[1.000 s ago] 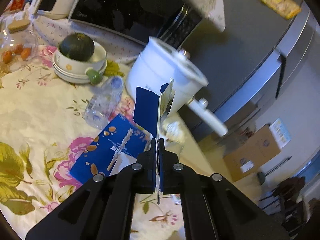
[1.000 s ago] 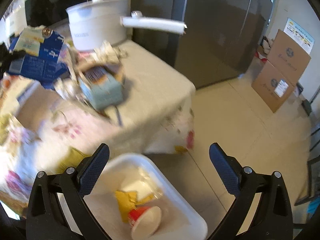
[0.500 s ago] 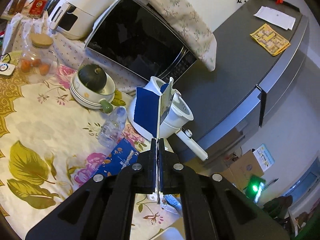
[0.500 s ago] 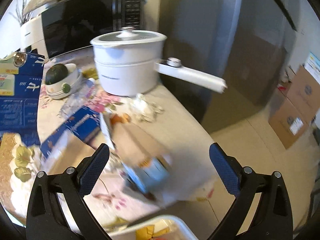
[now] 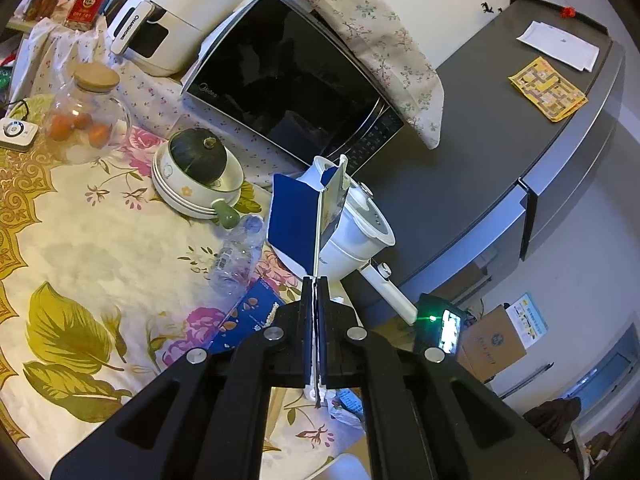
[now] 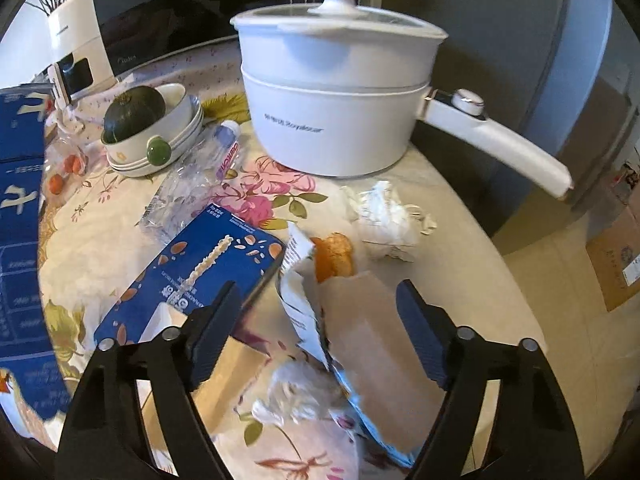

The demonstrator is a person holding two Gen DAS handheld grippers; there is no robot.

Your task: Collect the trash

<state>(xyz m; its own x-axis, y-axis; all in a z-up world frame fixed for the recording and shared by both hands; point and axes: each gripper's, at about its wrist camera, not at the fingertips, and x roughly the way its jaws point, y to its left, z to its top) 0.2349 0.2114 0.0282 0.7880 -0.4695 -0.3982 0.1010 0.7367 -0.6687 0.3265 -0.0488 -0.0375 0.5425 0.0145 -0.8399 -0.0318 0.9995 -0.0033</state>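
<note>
Left gripper (image 5: 316,292) fingers pressed together, clamped on a flattened blue carton (image 5: 294,222) that stands upright out of them, held above the worktop (image 5: 80,240). Right gripper (image 6: 320,324) fingers apart, have just been closing in; torn brown paper bag (image 6: 360,320) lies between them on the worktop, pads not touching it as far as I can tell. Trash on the floral cloth: blue snack box (image 6: 200,264) just left of the bag, crushed clear plastic bottle (image 6: 192,184) behind the box, crumpled white paper (image 6: 384,216) near the white electric pot (image 6: 336,100), orange scrap (image 6: 334,256) at the bag's top edge, crumpled wrapper (image 6: 296,396) beside the bag's lower end. Stacked bowls with a dark green squash (image 6: 134,114) sit left of the pot. Microwave (image 5: 288,88) behind.
</note>
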